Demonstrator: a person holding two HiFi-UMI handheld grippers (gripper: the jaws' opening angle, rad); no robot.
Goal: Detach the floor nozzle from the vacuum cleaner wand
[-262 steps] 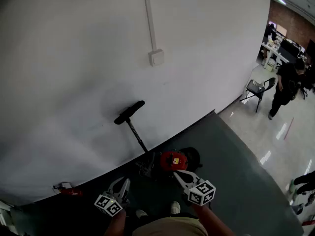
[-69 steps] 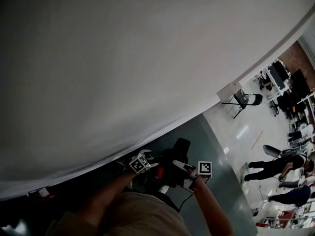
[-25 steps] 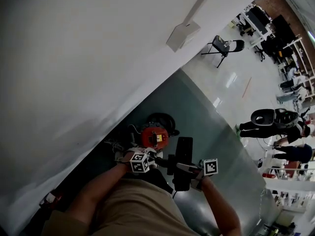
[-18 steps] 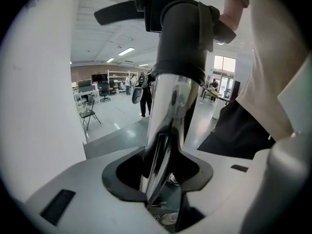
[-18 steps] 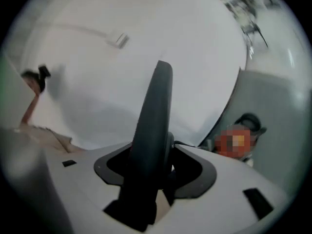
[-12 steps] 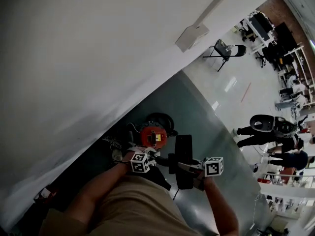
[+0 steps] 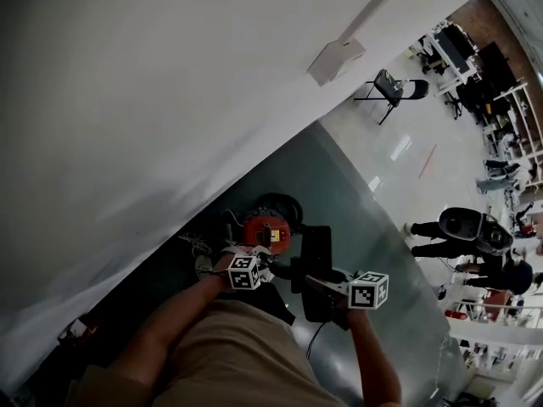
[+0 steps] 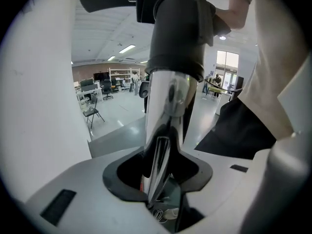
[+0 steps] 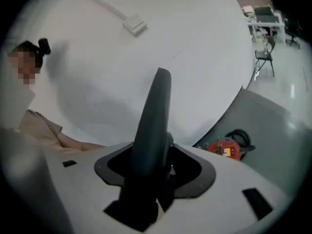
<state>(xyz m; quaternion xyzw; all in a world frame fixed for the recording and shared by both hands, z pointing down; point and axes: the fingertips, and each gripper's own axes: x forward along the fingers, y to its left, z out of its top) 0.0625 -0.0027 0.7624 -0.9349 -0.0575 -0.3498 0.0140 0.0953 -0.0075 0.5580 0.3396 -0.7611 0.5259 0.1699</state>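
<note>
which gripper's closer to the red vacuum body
Left. Left gripper, on the wand, is beside the red vacuum body; right gripper, just tightening on the floor nozzle, sits farther.

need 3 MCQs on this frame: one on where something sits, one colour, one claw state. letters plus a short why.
1. The red vacuum body sits: A) on the floor by the wall; B) hung up on the wall; C) lifted in the air.
2. The floor nozzle is: A) white; B) black; C) red.
3. The left claw is: A) open, empty; B) shut on the floor nozzle; C) shut on the wand.
1 A: the head view shows it on the floor beside the wall. 2 B: it looks black there. 3 C: the chrome wand is clamped between its jaws.
</note>
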